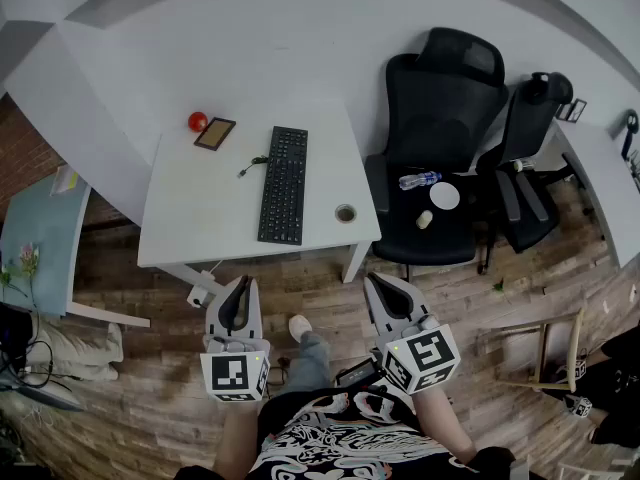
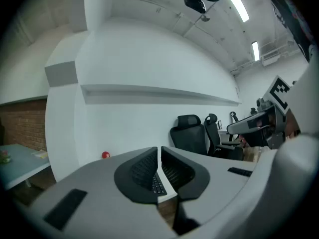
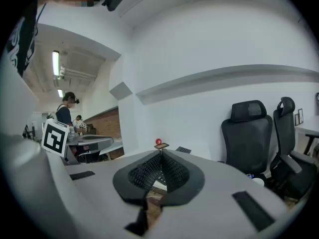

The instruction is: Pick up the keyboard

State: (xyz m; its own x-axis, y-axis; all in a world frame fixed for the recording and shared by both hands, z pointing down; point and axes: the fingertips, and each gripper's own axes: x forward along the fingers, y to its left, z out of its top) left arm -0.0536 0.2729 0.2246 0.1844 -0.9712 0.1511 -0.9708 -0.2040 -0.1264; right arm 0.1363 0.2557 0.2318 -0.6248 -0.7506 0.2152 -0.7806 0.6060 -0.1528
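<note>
Both closed, empty: left hand-held gripper (image 1: pixel 240 288), right hand-held gripper (image 1: pixel 381 286); slim black keyboard (image 1: pixel 284 185) on smooth white desk (image 1: pixel 200 213).

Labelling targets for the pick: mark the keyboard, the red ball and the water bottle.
keyboard (image 1: pixel 284 185), head view, middle of its keys.
red ball (image 1: pixel 197 121), head view, its centre.
water bottle (image 1: pixel 419 180), head view, middle of its body.

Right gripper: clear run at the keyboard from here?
Probably yes: nothing stands between the right gripper and the keyboard on the white table. Its jaws are shut and must open first.
</note>
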